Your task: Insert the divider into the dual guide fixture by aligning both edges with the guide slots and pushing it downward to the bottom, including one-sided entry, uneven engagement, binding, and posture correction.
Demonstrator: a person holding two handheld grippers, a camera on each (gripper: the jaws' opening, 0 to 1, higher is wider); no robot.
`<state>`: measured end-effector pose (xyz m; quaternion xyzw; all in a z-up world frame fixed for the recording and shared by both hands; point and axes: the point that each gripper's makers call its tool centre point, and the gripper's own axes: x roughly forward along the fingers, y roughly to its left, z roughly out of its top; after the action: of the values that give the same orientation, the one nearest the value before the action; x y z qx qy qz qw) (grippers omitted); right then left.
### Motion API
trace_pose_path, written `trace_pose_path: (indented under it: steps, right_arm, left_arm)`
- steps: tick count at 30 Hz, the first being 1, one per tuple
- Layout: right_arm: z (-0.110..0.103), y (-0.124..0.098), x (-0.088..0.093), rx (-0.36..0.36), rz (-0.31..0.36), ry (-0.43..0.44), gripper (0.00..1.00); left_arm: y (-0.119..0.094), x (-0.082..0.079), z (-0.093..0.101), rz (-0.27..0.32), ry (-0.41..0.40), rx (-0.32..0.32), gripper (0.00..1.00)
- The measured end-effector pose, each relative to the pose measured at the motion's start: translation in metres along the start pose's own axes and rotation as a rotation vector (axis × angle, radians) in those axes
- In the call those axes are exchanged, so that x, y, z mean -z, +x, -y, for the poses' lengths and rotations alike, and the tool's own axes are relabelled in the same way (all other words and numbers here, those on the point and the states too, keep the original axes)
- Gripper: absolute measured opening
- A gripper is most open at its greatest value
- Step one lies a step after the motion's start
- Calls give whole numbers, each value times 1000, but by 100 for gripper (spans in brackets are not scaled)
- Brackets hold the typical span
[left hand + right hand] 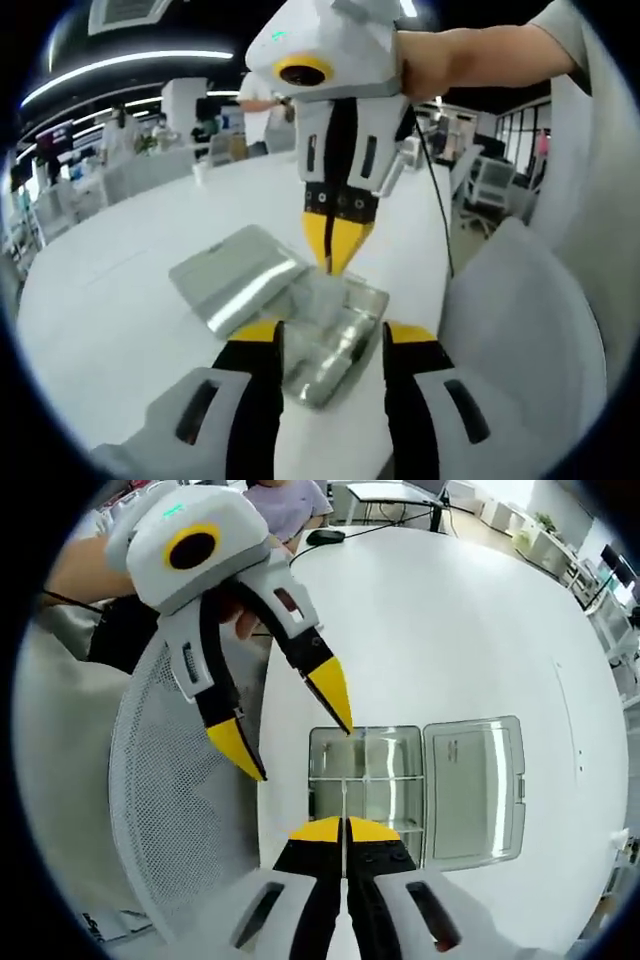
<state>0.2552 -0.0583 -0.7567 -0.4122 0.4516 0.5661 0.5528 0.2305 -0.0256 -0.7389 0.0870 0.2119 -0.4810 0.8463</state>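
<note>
The fixture is a clear plastic box (385, 770) with its lid (472, 790) folded open flat beside it on the white table. My right gripper (345, 830) is shut on a thin clear divider (344, 798), seen edge-on just above the box's near wall. In the left gripper view the right gripper (335, 250) comes down from above, tips together over the box (335, 345), with the lid (235, 272) to the left. My left gripper (334, 332) is open and straddles the box's near end. It also hangs open (290, 725) over the box's far-left corner.
The box sits close to the edge of the round white table (450, 630). A mesh-backed chair (170, 820) stands right by that edge, and white chairs (530, 330) show on the right. A person (285, 500) sits at the table's far side.
</note>
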Motion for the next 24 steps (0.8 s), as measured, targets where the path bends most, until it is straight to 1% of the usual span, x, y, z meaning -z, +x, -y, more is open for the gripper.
trace_pose_path:
  steps: [5, 8, 13, 15, 21, 23, 24]
  right_arm:
    - [6, 8, 0, 9, -20, 1, 0]
    - [8, 13, 4, 26, -50, -9, 0]
    - [6, 17, 4, 23, -61, -6, 0]
    - [9, 19, 6, 29, -71, -12, 0]
    - [13, 25, 7, 16, -73, -6, 0]
    - [15, 27, 9, 24, -86, -13, 0]
    - [15, 29, 10, 11, -81, -4, 0]
  left_arm:
    - [-2, -2, 2, 0, 0, -3, 38]
    - [-2, -3, 2, 2, -1, -6, 38]
    - [-4, -3, 2, 2, -6, -11, 38]
    - [-5, -2, 1, 0, -7, -13, 39]
    - [-6, -1, 0, 3, -16, -18, 39]
    - [-6, -1, 0, 5, -17, -20, 39]
    - [-6, -1, 0, 5, -18, -20, 38]
